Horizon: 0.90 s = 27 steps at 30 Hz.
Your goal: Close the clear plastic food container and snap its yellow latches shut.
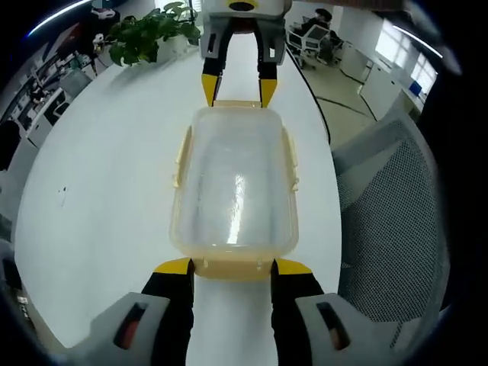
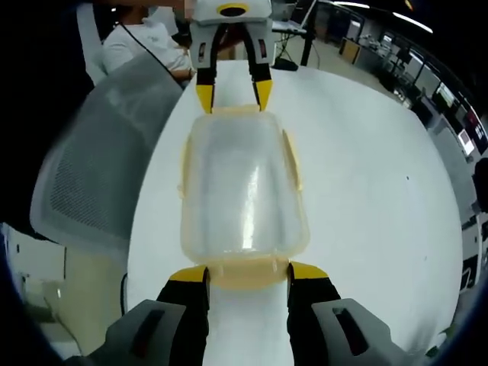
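A clear plastic food container (image 1: 232, 183) (image 2: 242, 183) lies lengthwise on the white table (image 1: 99, 175) (image 2: 381, 175) with its lid on top. Pale yellow latches (image 1: 181, 156) (image 2: 293, 160) stick out along its long sides. My left gripper (image 1: 233, 268) (image 2: 233, 95) is open, with its yellow-tipped jaws on either side of one end latch (image 1: 232, 267). My right gripper (image 2: 249, 274) (image 1: 238, 91) faces it from the opposite end, also open, its jaws flanking the other end latch (image 2: 248, 273). I cannot tell whether the jaws touch the latches.
A grey mesh office chair (image 1: 389, 198) (image 2: 99, 152) stands against the table edge beside the container. A potted plant (image 1: 149, 34) sits at the table's far end. A person in white (image 2: 145, 42) sits beyond the chair. A black cable (image 1: 316, 99) runs along the table edge.
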Each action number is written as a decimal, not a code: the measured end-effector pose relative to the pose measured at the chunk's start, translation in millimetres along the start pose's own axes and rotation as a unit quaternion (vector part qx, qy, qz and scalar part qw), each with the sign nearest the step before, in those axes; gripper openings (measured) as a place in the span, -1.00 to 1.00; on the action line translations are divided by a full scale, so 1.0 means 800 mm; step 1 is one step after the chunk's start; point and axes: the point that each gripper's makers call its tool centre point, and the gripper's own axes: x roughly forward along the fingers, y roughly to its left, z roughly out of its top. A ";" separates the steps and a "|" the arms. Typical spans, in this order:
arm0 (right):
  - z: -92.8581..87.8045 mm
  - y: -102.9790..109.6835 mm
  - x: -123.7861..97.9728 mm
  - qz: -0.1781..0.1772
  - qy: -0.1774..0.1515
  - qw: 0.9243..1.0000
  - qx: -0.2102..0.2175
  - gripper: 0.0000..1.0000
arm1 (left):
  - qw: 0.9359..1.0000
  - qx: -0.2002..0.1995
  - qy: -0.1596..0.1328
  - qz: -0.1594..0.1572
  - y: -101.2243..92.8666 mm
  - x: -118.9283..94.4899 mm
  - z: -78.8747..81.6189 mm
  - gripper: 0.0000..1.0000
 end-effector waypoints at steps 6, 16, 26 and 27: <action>0.002 -0.002 0.004 -0.002 0.002 1.000 -0.003 -0.22 | 1.000 -0.005 0.004 0.001 -0.001 0.000 -0.005 -0.24; -0.003 -0.005 0.015 -0.001 0.014 1.000 -0.004 -0.22 | 1.000 -0.009 0.009 -0.004 0.001 0.010 -0.010 -0.24; -0.006 -0.002 0.018 0.001 0.013 1.000 0.007 -0.22 | 1.000 -0.005 0.008 -0.010 0.001 0.013 -0.012 -0.23; -0.006 -0.002 0.019 0.000 0.012 1.000 0.007 -0.22 | 1.000 -0.004 0.008 -0.010 0.001 0.013 -0.012 -0.23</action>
